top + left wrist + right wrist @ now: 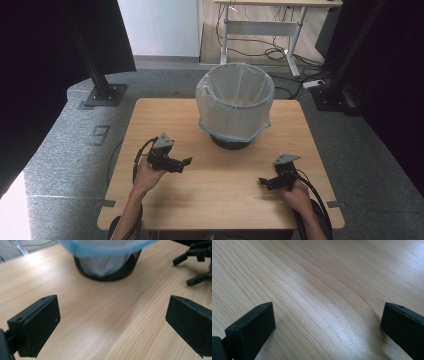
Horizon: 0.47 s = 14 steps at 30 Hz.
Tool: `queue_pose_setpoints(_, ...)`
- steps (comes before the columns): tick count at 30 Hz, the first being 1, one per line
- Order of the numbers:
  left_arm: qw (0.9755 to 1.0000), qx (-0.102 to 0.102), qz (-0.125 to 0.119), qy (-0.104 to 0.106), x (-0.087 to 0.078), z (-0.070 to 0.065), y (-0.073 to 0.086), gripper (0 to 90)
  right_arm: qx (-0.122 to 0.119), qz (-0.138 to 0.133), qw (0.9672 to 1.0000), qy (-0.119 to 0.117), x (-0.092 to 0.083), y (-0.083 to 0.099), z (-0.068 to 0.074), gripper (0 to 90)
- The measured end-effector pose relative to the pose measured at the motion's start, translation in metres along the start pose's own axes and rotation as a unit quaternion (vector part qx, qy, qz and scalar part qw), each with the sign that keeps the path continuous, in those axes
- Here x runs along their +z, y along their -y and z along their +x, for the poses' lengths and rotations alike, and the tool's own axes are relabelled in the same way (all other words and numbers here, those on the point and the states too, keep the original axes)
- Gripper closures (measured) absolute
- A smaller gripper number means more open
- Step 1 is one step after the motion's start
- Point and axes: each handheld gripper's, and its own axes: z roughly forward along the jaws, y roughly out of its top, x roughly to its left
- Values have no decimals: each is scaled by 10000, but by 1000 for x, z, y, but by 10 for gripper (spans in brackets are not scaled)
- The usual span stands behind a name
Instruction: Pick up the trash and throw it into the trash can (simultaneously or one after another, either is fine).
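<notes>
Light wooden table [220,185] carries a lined bin [235,105].

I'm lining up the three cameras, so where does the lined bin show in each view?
High view: the bin stands at the table's far middle, its bag folded over the rim.
Left gripper view: the bin's base sits at top centre, under the bag's blue edge.
Right gripper view: wood grain lies between open jaws, and I can't place the bin here.
Shared landmark: the table's light wood.
</notes>
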Motion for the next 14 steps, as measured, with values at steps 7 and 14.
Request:
queue_pose_setpoints(7,9996,-6,289,-24,19,-2,34,0,1,2,10000,1,0,0,0,0)
queue_pose_setpoints(14,9979,43,653,-24,34,-2,54,0,4,0,10000,-1,0,0,0,0)
